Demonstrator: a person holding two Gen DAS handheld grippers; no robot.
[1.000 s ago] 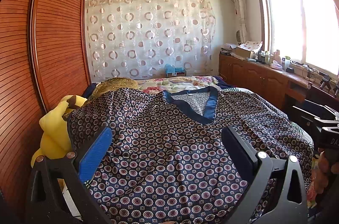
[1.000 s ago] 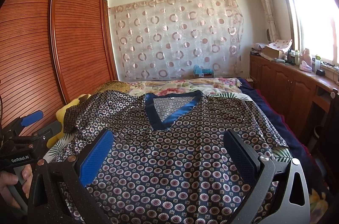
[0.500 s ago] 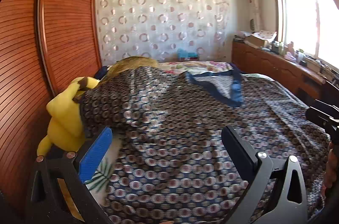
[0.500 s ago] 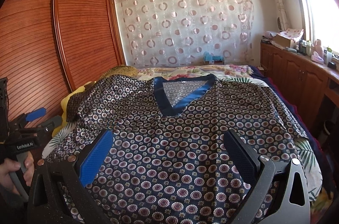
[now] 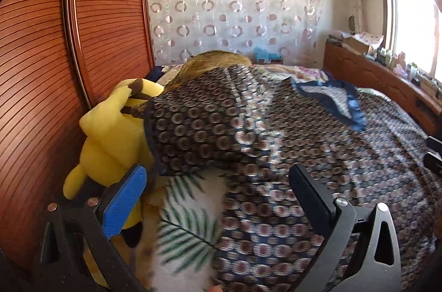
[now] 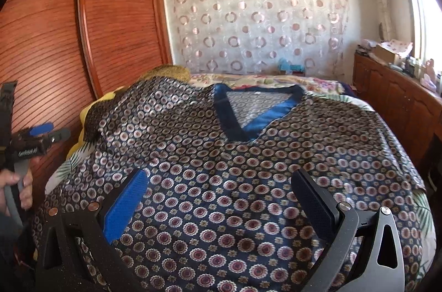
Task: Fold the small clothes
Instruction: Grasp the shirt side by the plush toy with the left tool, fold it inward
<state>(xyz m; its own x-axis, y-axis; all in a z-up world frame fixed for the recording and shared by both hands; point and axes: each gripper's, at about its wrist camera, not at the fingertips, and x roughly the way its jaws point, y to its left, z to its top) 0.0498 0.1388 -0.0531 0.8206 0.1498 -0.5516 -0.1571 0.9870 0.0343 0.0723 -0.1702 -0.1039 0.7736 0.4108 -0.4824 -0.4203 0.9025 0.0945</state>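
Note:
A dark blue patterned V-neck shirt (image 6: 248,181) with a blue collar (image 6: 259,121) lies spread face up on the bed. In the left wrist view the shirt (image 5: 317,154) shows its left sleeve (image 5: 193,132) draped over a yellow plush toy (image 5: 110,140). My left gripper (image 5: 218,198) is open and empty, low over the shirt's left edge near the sleeve. It also shows in the right wrist view (image 6: 41,134), beside the bed at far left. My right gripper (image 6: 221,201) is open and empty above the shirt's lower front.
A leaf-print bedsheet (image 5: 187,223) shows beside the shirt. A wooden slatted wardrobe (image 5: 55,57) stands close on the left. A wooden cabinet (image 6: 400,98) with small items runs along the right under the window. A patterned curtain (image 6: 257,16) hangs behind the bed.
My left gripper has swung left towards the shirt's left sleeve and the plush toy. My right gripper has moved slightly closer over the shirt. Both stay open.

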